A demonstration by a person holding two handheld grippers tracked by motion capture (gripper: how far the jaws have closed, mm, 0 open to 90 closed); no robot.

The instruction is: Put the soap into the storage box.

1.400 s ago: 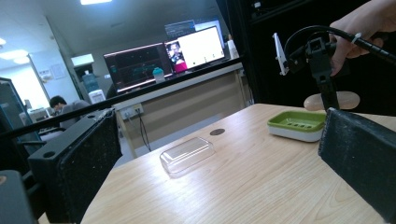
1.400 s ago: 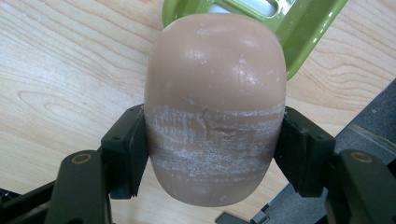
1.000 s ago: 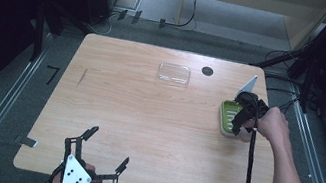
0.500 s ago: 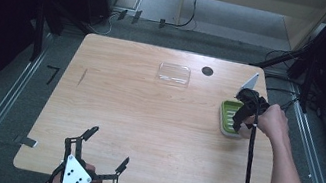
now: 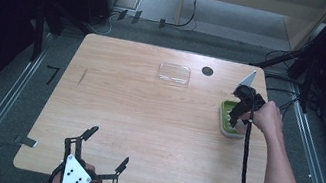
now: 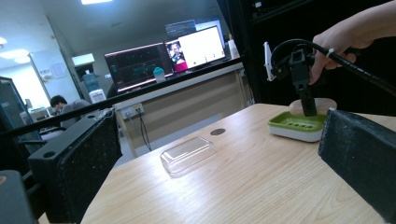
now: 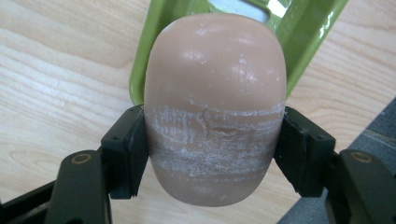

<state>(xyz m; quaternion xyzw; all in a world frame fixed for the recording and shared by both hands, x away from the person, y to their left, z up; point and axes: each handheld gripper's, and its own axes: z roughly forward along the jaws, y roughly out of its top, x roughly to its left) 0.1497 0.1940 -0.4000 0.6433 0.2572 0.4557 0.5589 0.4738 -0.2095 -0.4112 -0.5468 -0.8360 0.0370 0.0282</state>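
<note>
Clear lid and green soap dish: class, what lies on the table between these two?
Nothing: in the high view, bare wood runs from the lid to the dish. The dark hole sits farther back.

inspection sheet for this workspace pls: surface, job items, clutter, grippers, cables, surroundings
Surface: light wood table, with a dark round hole near the far edge.
Job's things: tan soap bar, scuffed white across the middle; green soap dish on a white base by the right edge.
Clutter: clear plastic lid lying flat at the far middle, apart from the dish.
Grippers: right gripper shut on the soap bar over the dish; left gripper open, holding nothing, at the near edge.
Cables: black cable trails from the right gripper along the forearm; more cables on the floor beyond the table.
Surroundings: monitors on a desk behind; grey floor with metal rails.
</note>
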